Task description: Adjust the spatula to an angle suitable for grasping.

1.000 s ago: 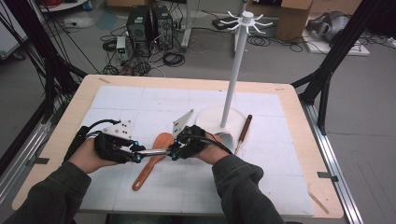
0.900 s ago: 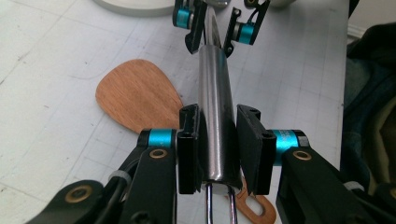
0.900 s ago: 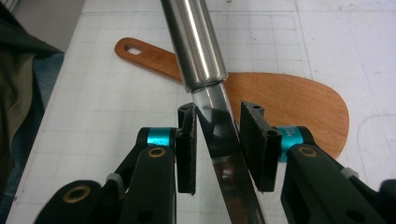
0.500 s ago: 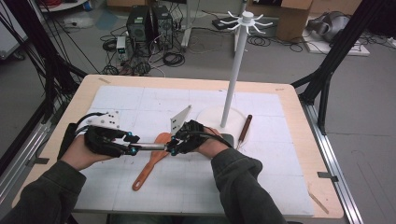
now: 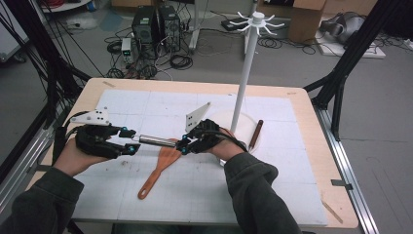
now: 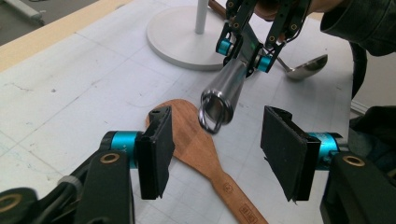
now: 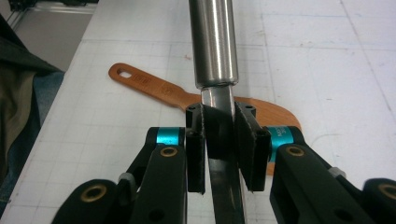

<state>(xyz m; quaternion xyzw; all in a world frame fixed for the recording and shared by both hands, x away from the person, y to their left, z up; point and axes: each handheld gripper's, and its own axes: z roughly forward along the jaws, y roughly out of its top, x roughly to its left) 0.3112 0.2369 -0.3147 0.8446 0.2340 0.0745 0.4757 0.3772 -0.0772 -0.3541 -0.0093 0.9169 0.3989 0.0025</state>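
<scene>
White gridded mat (image 5: 160, 195) on lab table. Ladle (image 6: 229, 86) handed over: right gripper (image 7: 219, 140) clamps its neck above the wooden spatula (image 5: 158, 168); left gripper (image 6: 215, 154), jaws just opening, has released the handle. Hanging on rack (image 5: 248, 63) remains, judging by layout.

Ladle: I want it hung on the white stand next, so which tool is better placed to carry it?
Right. The right tool is clamped on the ladle; the left tool, its jaws just opening, has let go.

Black fingers (image 6: 158, 151) — cyan collars, dark-green sleeves (image 5: 253, 190)
</scene>
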